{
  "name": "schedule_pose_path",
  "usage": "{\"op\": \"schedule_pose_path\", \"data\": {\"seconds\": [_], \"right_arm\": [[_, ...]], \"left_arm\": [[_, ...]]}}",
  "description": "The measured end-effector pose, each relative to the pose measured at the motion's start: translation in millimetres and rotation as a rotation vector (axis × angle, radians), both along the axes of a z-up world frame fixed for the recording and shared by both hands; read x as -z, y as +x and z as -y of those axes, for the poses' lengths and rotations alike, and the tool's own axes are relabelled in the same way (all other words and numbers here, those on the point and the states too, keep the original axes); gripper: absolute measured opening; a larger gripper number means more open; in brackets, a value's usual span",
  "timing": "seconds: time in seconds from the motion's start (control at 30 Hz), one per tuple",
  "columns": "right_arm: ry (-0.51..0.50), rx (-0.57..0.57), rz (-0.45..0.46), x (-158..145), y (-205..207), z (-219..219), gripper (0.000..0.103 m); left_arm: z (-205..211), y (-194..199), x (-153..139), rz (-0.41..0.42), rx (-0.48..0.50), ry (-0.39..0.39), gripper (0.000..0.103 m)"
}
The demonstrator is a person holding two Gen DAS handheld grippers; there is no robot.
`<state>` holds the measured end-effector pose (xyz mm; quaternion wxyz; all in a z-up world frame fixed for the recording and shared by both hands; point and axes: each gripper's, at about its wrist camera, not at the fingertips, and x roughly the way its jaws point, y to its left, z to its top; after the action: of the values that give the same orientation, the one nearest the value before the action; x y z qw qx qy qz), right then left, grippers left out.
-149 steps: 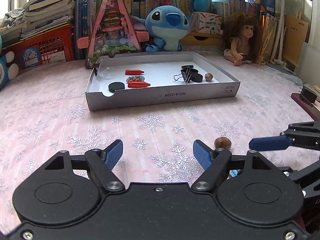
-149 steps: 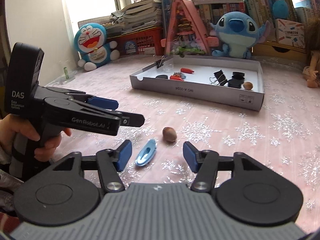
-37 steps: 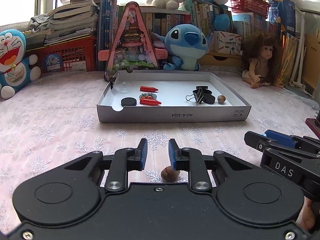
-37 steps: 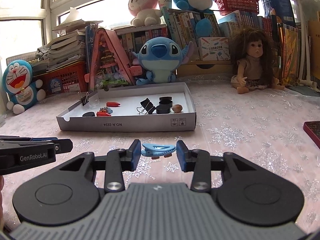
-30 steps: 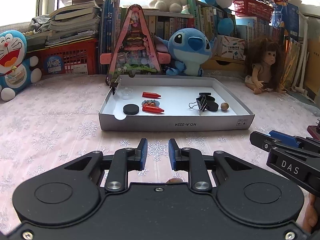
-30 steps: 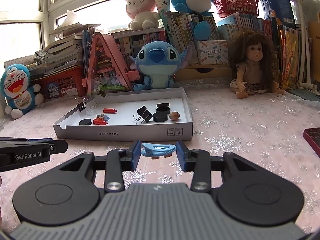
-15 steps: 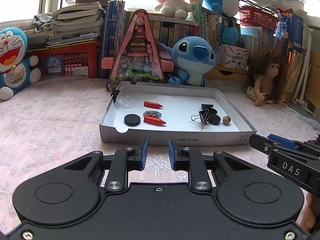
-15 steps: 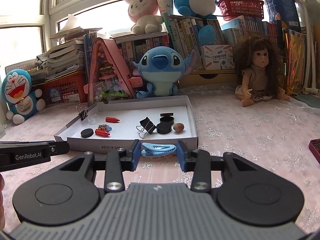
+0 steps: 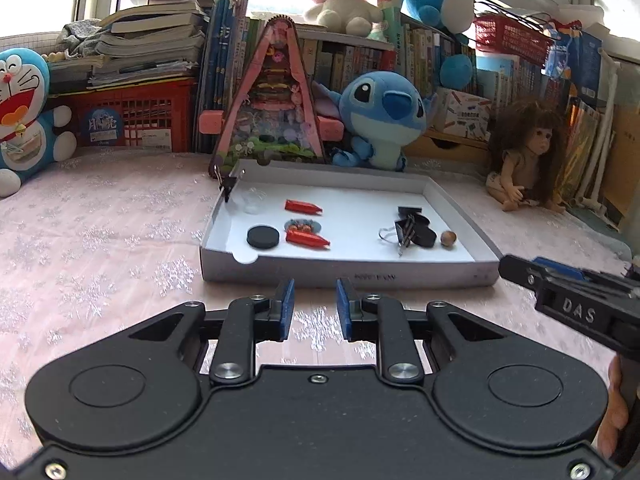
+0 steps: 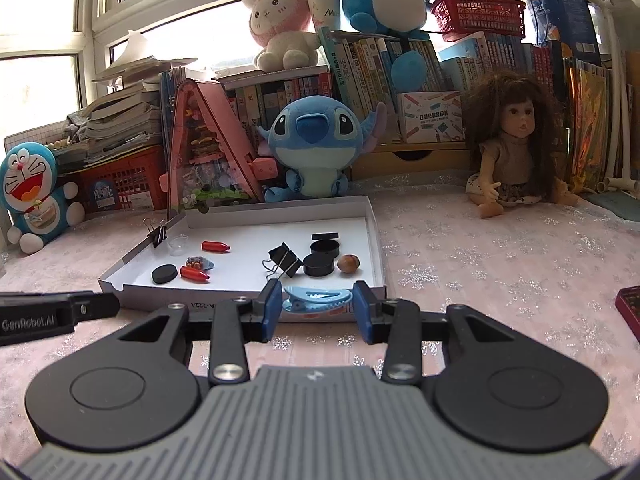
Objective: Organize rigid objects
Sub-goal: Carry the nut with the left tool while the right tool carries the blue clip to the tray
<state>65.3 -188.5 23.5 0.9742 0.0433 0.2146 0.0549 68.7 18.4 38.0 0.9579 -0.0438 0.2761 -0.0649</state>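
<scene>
A white shallow tray (image 9: 352, 276) lies on the pink snowflake cloth just ahead of both grippers. It holds a black disc (image 9: 263, 237), two red pieces (image 9: 307, 239), a binder clip (image 9: 404, 232), black caps (image 10: 325, 254) and a hazelnut (image 10: 348, 263). My right gripper (image 10: 316, 308) is shut on a light blue hair clip (image 10: 318, 298), held crosswise near the tray's (image 10: 248, 300) front wall. My left gripper (image 9: 315, 308) has its pads close together with nothing showing between them. Each gripper shows at the edge of the other's view: the right gripper (image 9: 520, 270), the left gripper (image 10: 112, 304).
Plush toys (image 9: 384, 120), a doll (image 10: 516, 152), a pink triangular toy house (image 9: 276, 108), a red crate (image 9: 132, 116) and stacked books line the back. A dark red object (image 10: 630, 308) lies at the right edge. A hand (image 9: 614, 420) holds the right gripper.
Five seconds ago both grippers stood open over a hazelnut and the blue clip on the cloth. Both have shut, the right one on the clip. That hazelnut slid out of sight under the left gripper.
</scene>
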Motion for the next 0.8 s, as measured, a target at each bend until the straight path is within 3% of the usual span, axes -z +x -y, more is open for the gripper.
{"op": "schedule_pose_path", "data": {"seconds": [0.13, 0.27, 0.37, 0.47, 0.8], "right_arm": [[-0.004, -0.001, -0.011, 5.0, -2.0, -1.0, 0.044], [-0.005, -0.003, -0.013, 6.7, -3.4, -1.6, 0.044], [-0.013, -0.007, -0.011, 7.2, -5.8, -3.1, 0.044], [-0.015, -0.011, -0.015, 8.0, -6.6, -3.8, 0.044], [-0.014, -0.016, -0.009, 4.0, -6.1, -4.1, 0.044]], "left_arm": [[11.7, -21.5, 19.4, -0.025, 0.045, 0.031, 0.025], [23.3, -33.6, 33.7, -0.024, 0.052, 0.083, 0.035], [25.7, -31.5, 41.4, -0.06, 0.055, 0.077, 0.034], [26.0, -30.8, 43.2, -0.069, 0.05, 0.079, 0.02], [17.4, -17.8, 19.0, -0.044, 0.04, 0.056, 0.02]]}}
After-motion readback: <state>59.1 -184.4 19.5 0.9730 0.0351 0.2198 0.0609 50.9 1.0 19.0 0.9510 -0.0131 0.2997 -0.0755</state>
